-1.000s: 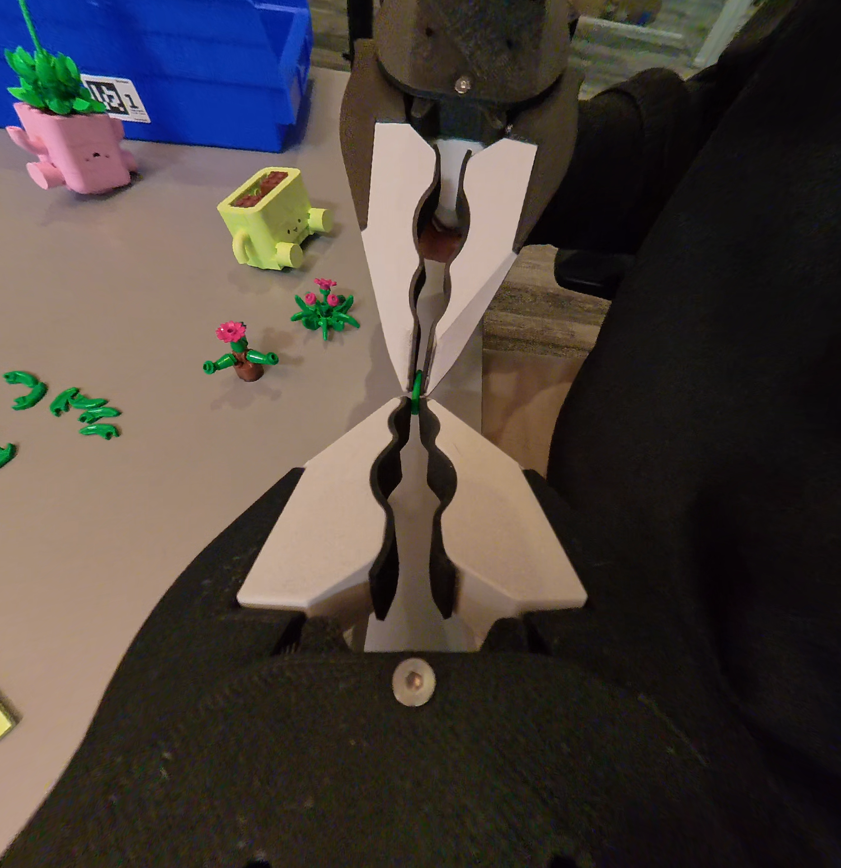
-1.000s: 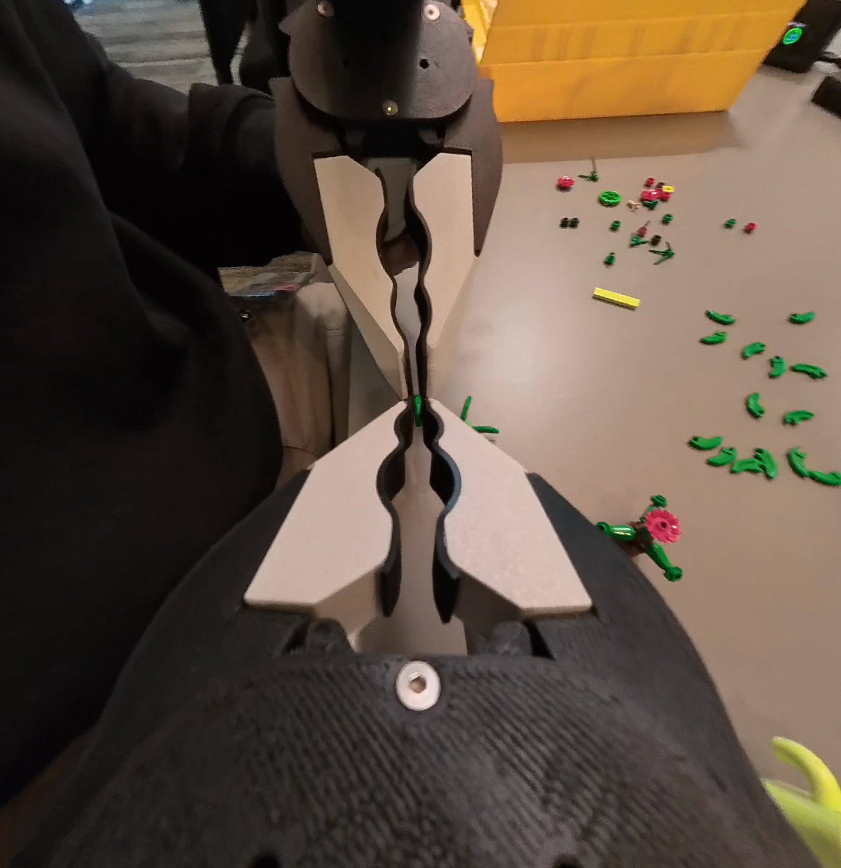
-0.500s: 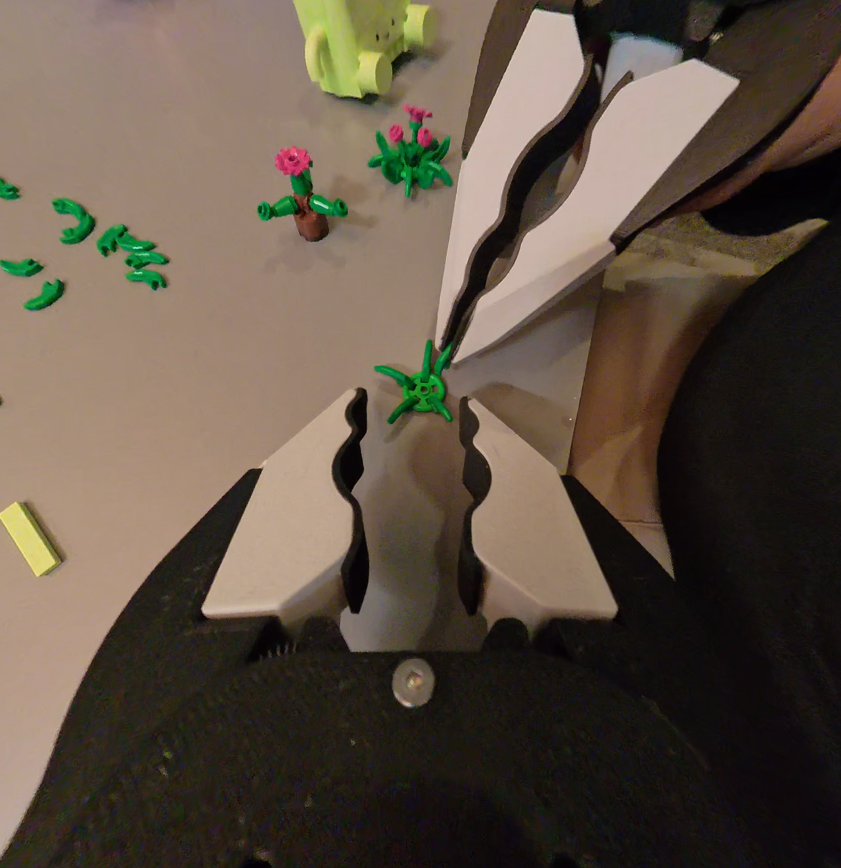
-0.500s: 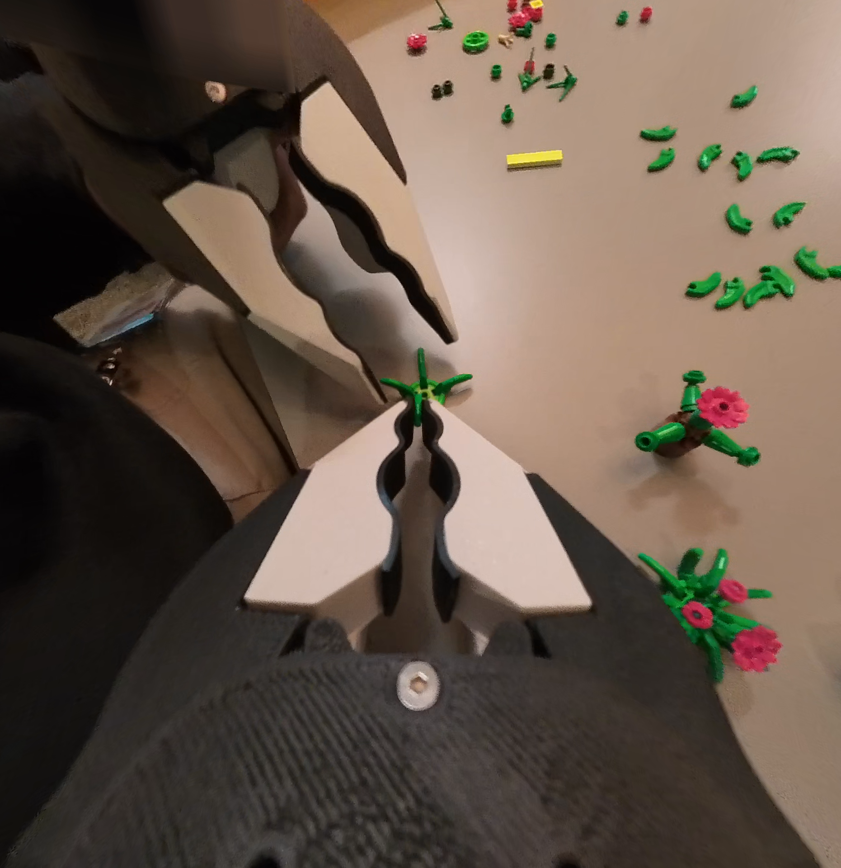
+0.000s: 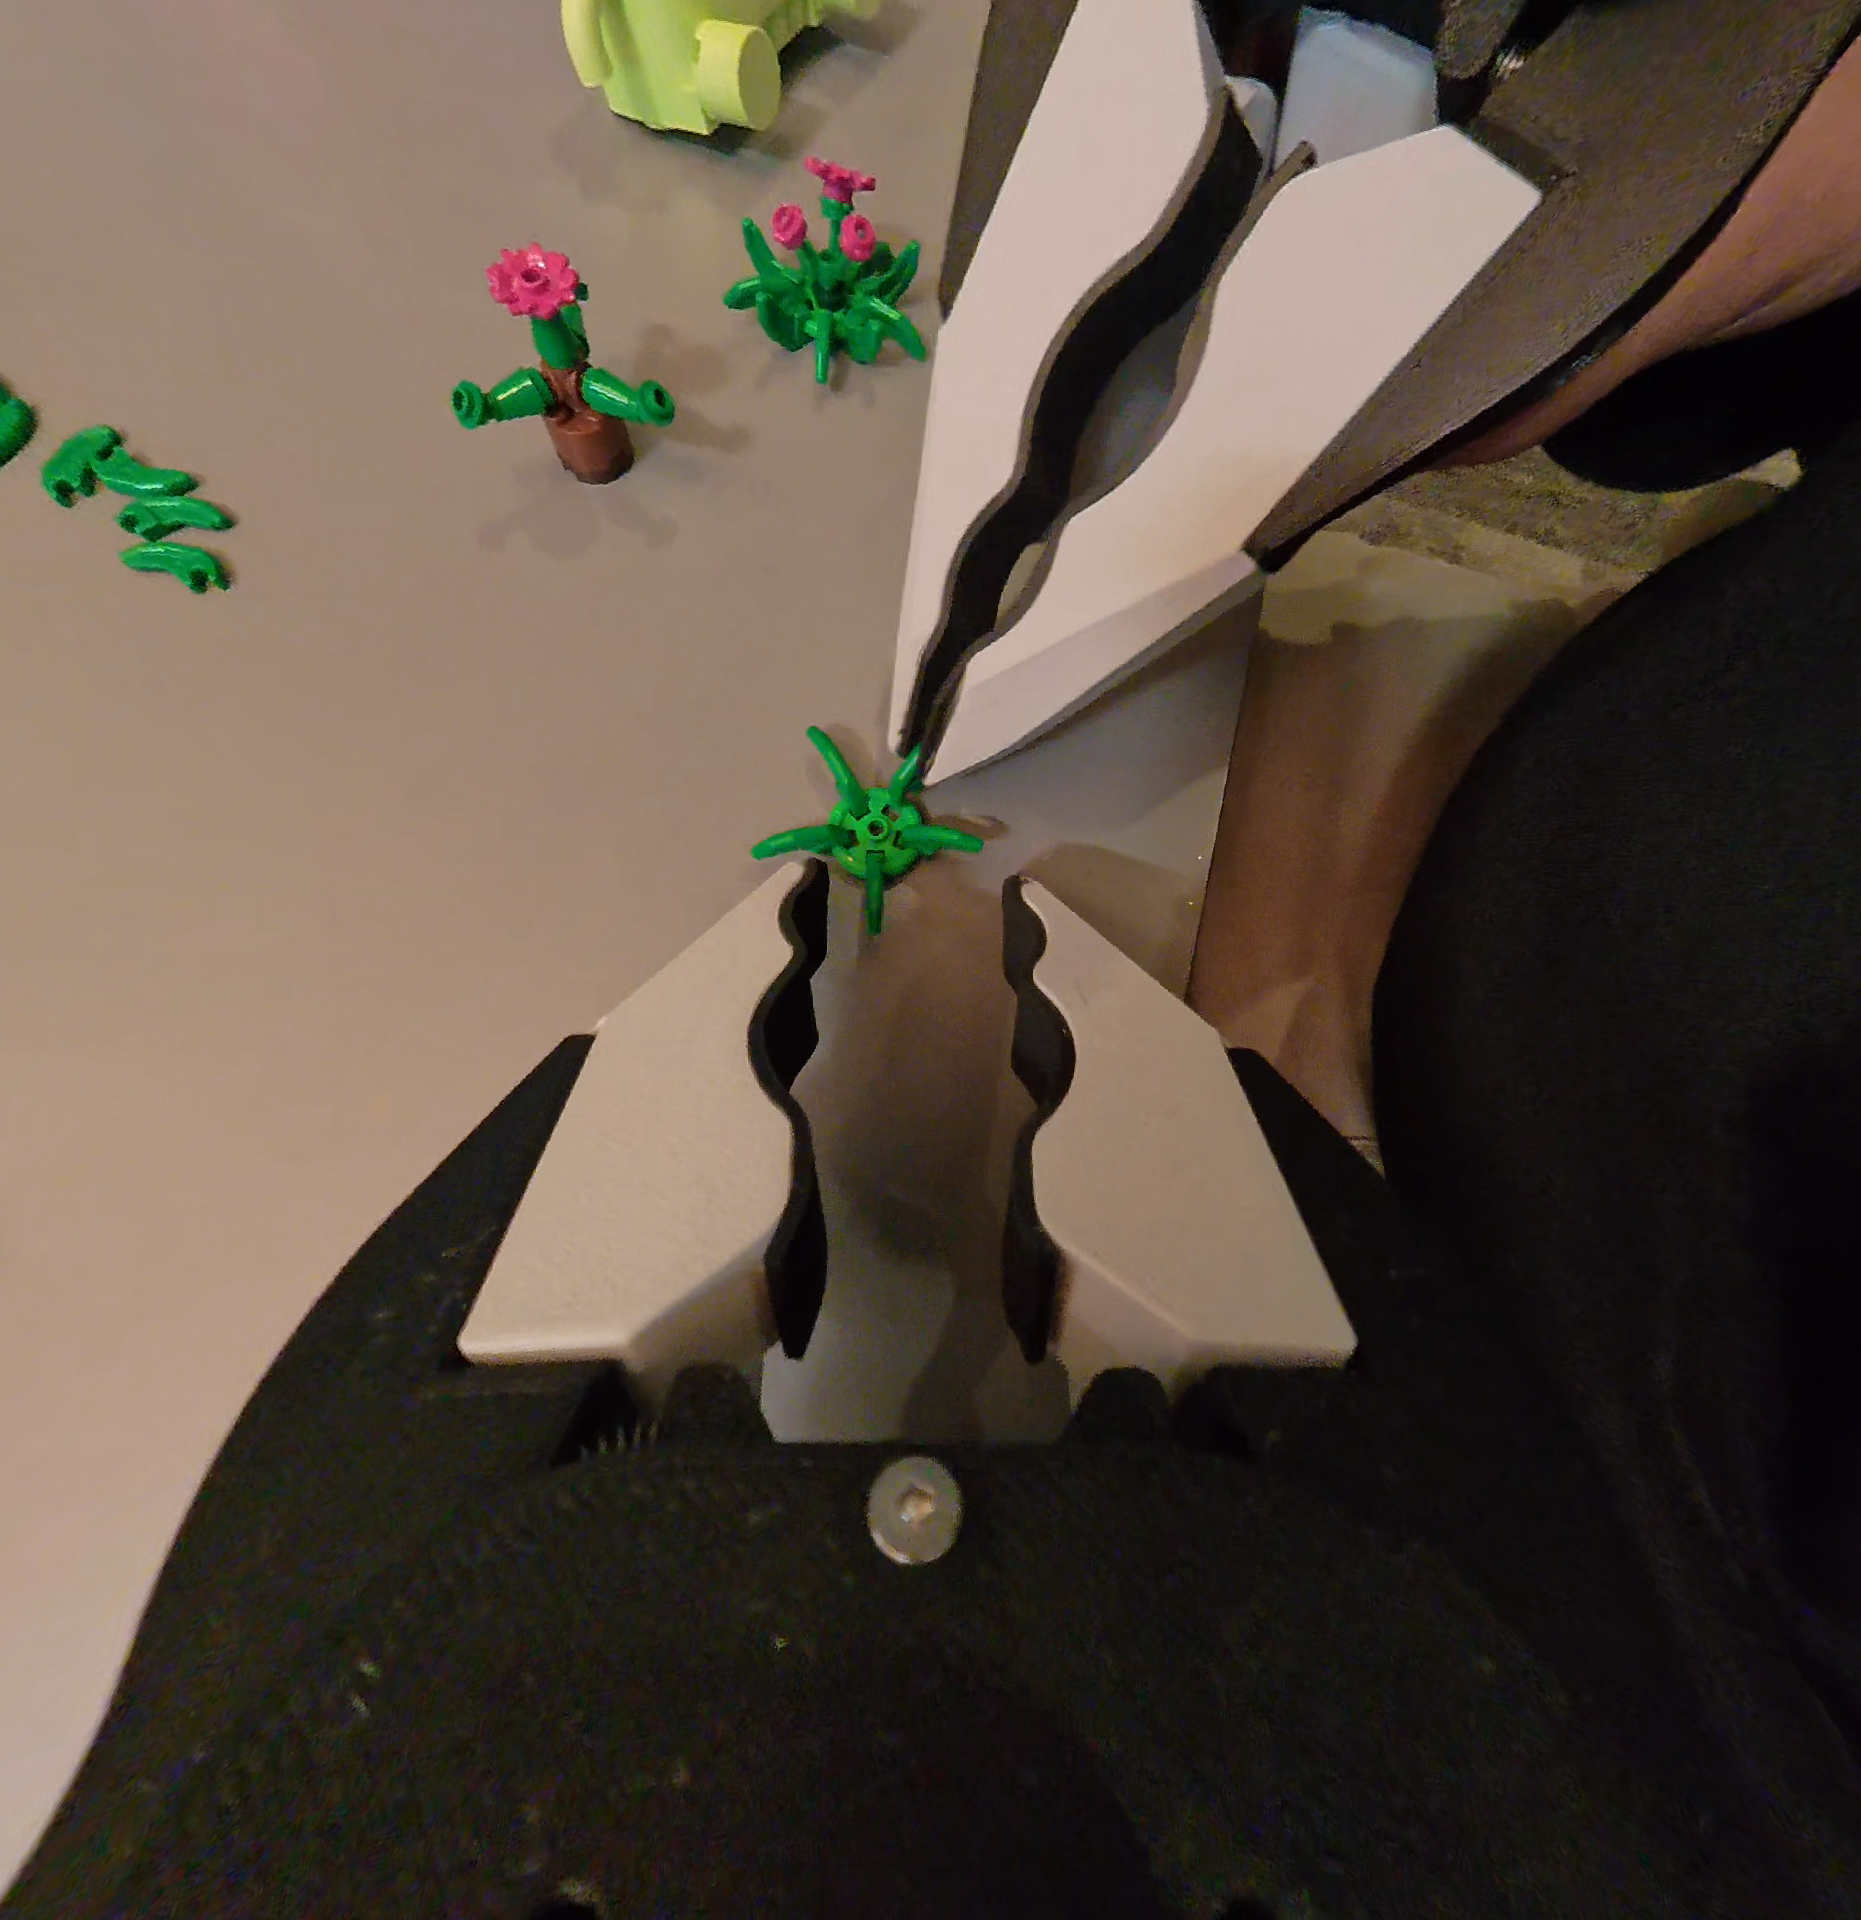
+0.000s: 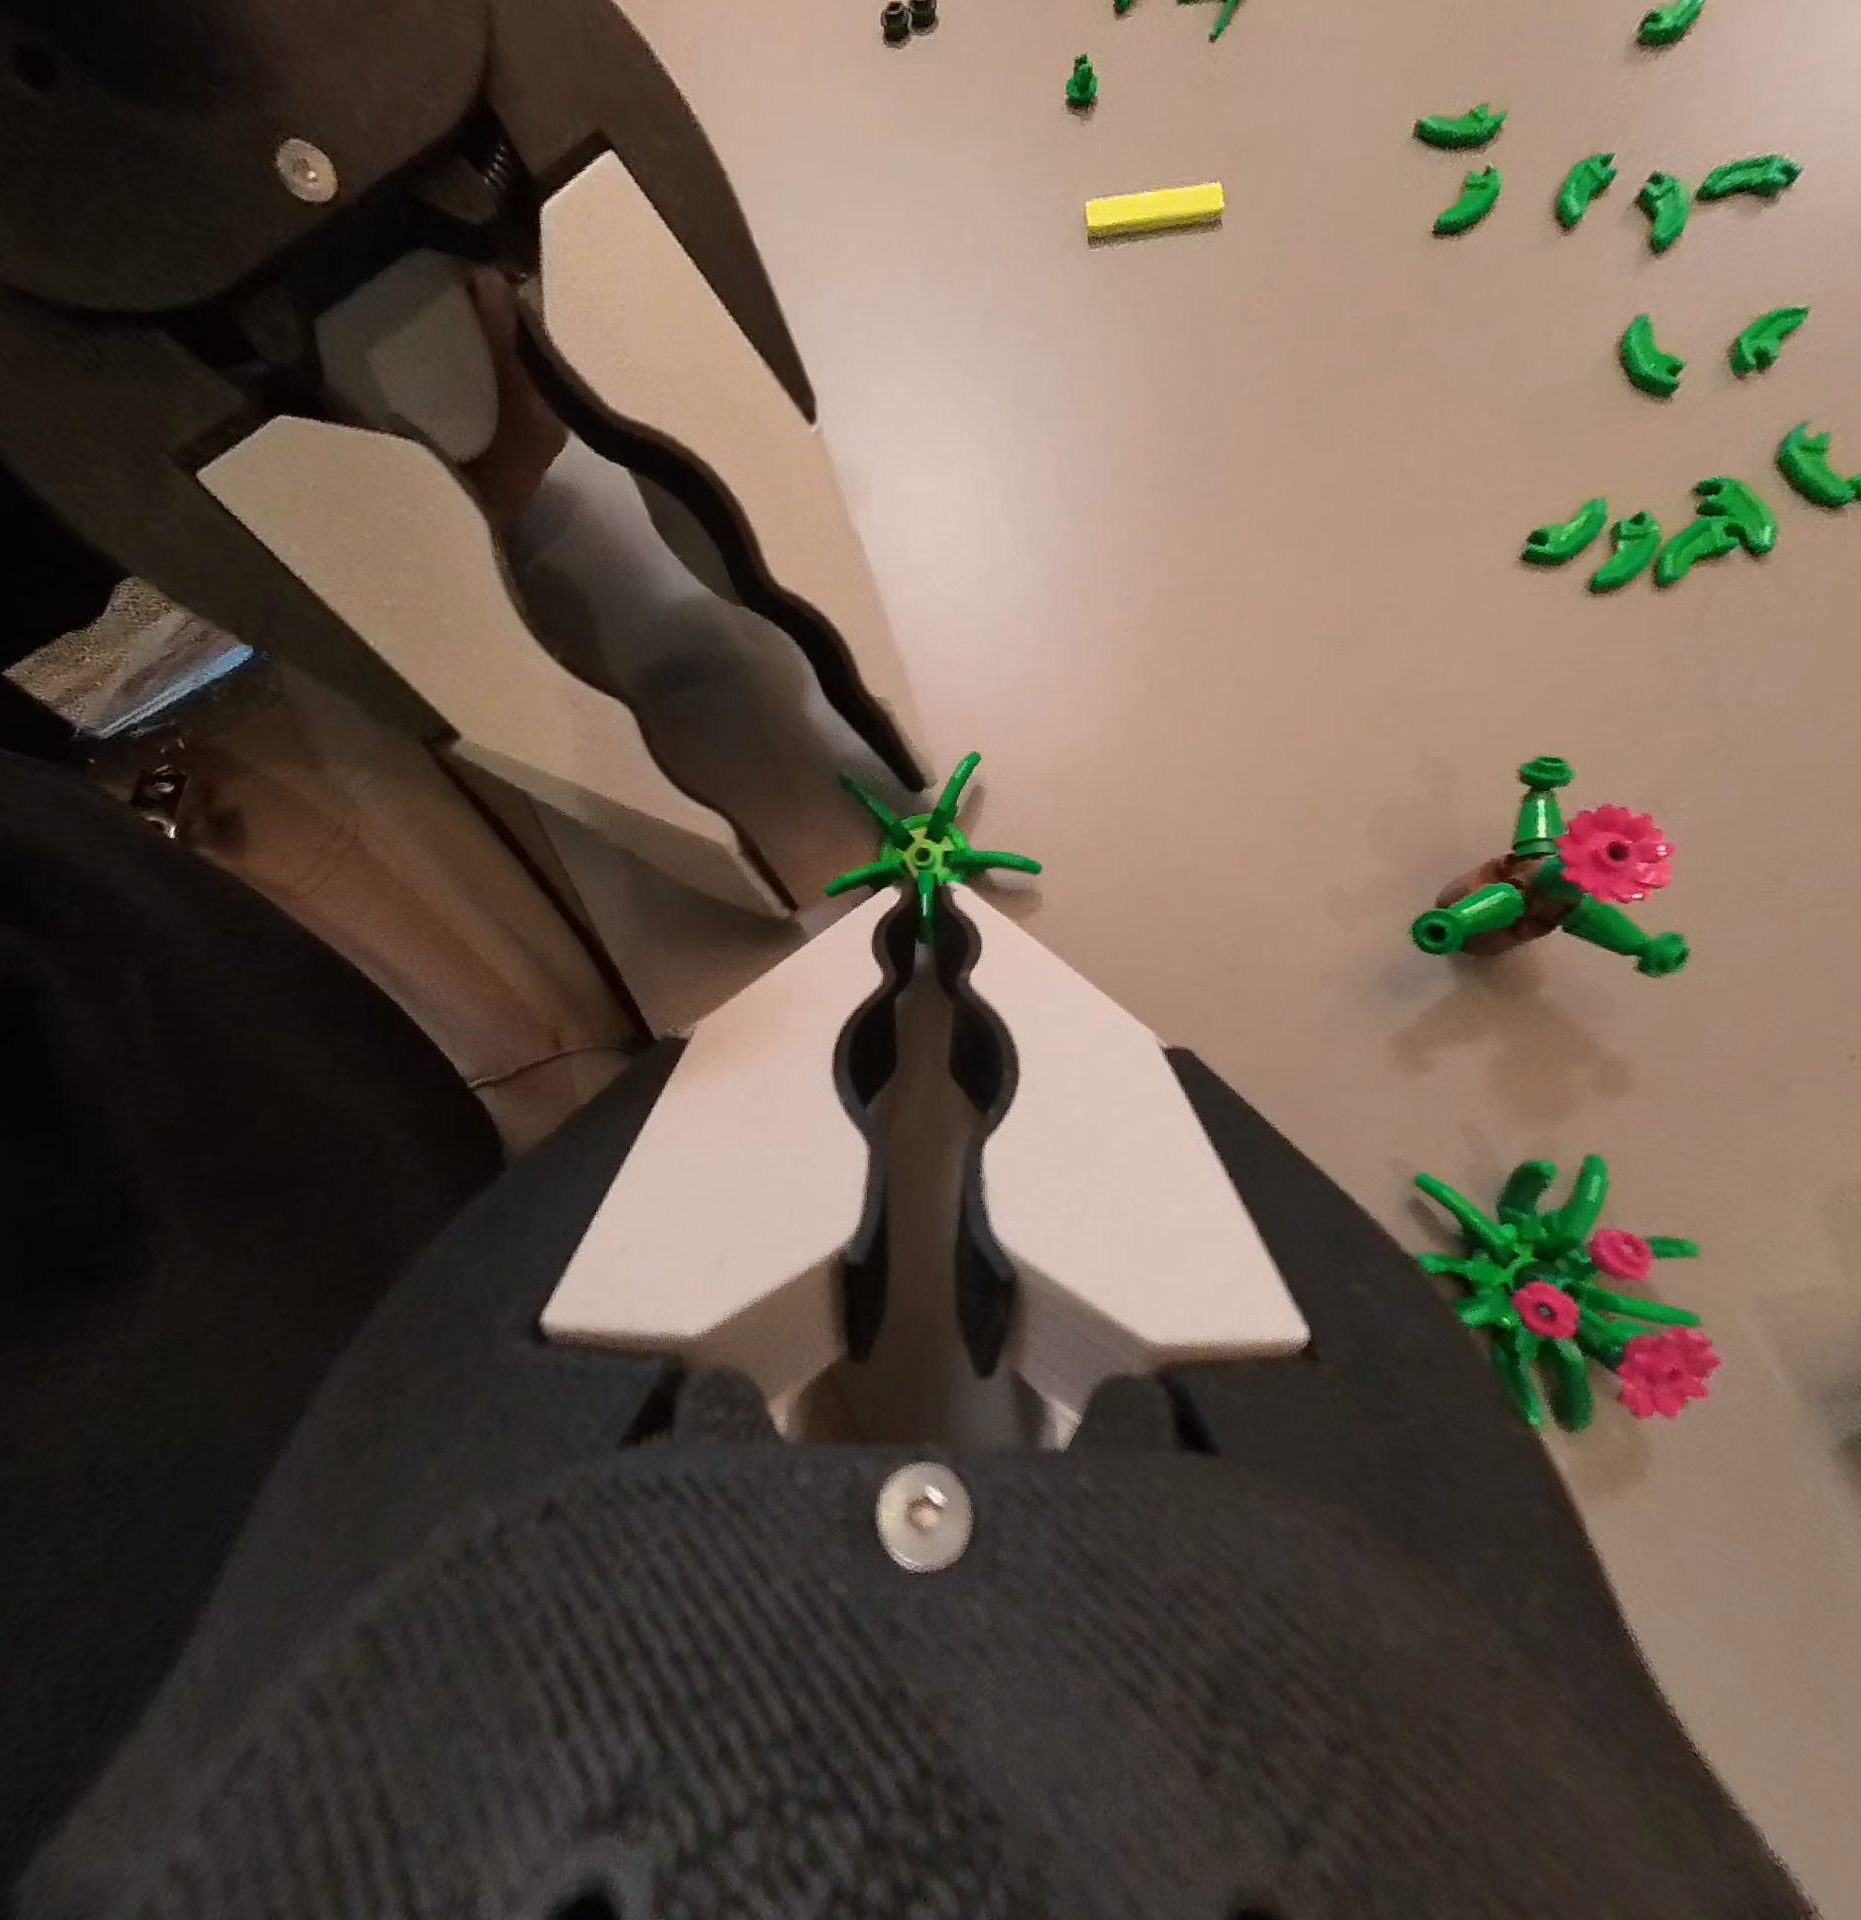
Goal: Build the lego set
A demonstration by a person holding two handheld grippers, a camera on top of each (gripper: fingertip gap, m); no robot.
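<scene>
Right wrist view: grey table (image 6: 1165, 623), right gripper (image 6: 924, 906) fingers pinching green leaf piece (image 6: 921, 857), left gripper (image 5: 910, 883) fingers apart.

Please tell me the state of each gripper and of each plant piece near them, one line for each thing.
left gripper: open, holds nothing.
right gripper: shut on one spike of the green leaf piece.
green leaf piece: held near the table edge, spikes spread.
single-flower stem: assembled, upright on the table.
flower cluster: assembled, resting on the table.
loose curved leaves: scattered, unattached.
</scene>
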